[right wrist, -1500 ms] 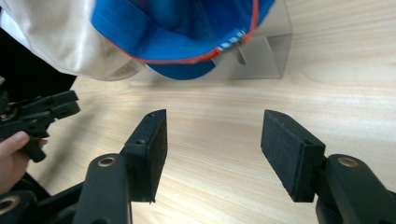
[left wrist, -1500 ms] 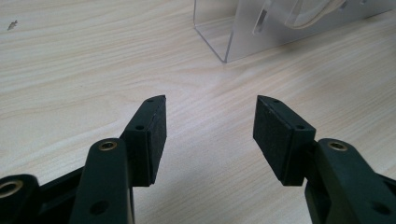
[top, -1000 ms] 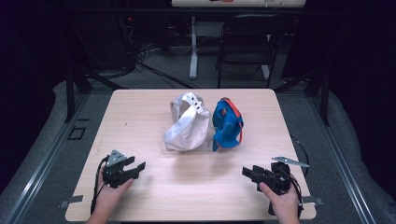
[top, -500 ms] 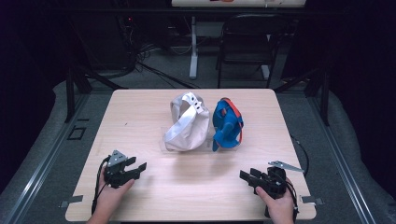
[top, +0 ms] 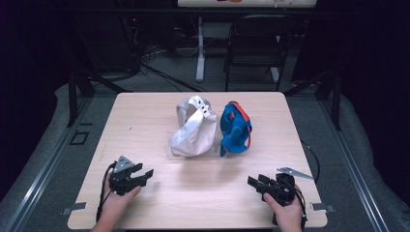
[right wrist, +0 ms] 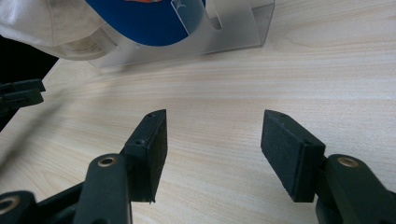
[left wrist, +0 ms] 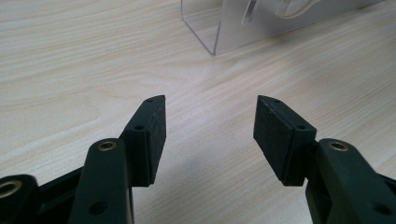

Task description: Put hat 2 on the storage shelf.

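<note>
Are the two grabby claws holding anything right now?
No. The left gripper and right gripper are both open over bare table, short of the white cap and blue cap.

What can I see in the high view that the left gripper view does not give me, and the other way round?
High view: the whole wooden table, a white cap and a blue cap side by side on a clear stand, both hands, the right gripper, and a chair beyond the table.

Left gripper view: a close look at the left gripper, jaws open with nothing between them, and a corner of the clear stand.

Both: the light wood tabletop, the stand, and the left gripper.
</note>
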Demonstrator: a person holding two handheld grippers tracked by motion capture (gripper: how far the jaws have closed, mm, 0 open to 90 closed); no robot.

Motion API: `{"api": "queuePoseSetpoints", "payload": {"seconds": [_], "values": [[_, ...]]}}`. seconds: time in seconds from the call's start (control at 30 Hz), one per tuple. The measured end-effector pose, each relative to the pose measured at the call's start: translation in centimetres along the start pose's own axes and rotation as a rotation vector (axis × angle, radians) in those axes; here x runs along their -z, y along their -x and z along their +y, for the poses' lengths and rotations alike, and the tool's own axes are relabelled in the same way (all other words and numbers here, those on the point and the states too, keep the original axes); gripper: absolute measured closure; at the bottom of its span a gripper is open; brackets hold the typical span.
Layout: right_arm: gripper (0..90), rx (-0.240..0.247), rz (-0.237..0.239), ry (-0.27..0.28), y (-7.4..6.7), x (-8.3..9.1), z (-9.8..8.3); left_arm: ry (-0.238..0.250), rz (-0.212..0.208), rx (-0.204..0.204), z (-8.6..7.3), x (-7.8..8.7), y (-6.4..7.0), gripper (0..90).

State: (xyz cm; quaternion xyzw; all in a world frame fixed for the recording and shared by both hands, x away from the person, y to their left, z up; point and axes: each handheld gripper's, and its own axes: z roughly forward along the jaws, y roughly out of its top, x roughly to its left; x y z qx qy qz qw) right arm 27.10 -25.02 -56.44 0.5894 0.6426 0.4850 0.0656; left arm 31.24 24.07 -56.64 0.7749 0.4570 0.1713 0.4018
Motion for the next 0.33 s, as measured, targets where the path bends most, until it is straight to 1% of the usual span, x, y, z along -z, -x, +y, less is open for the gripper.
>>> {"api": "queuePoseSetpoints", "payload": {"seconds": [0.03, 0.1, 0.2, 0.23, 0.27, 0.3, 0.33], "values": [[41.2, 0.006, 0.004, -0.009, 0.04, 0.03, 0.02, -0.001, -0.001, 0.000, 0.00, -0.02, 0.01, 44.5], [41.2, 0.012, -0.006, -0.017, 0.01, 0.02, 0.02, -0.002, -0.004, -0.002, -0.02, -0.08, 0.07, 44.6], [41.1, 0.014, -0.007, -0.016, 0.01, -0.03, 0.02, -0.007, -0.007, -0.006, 0.00, -0.10, 0.17, 44.5], [41.1, 0.012, -0.005, -0.010, 0.02, -0.06, 0.03, 0.000, -0.006, -0.004, -0.02, -0.17, 0.25, 44.5], [41.1, 0.023, -0.018, -0.017, 0.09, 0.05, 0.11, -0.001, -0.010, -0.006, 0.00, -0.17, 0.30, 44.6], [41.0, 0.012, -0.016, -0.003, 0.08, 0.00, 0.12, -0.007, -0.013, -0.015, 0.05, -0.12, 0.32, 44.6], [40.8, 0.020, -0.029, -0.004, 0.21, 0.10, 0.22, 0.000, -0.013, -0.015, 0.05, -0.18, 0.43, 44.6]]}}
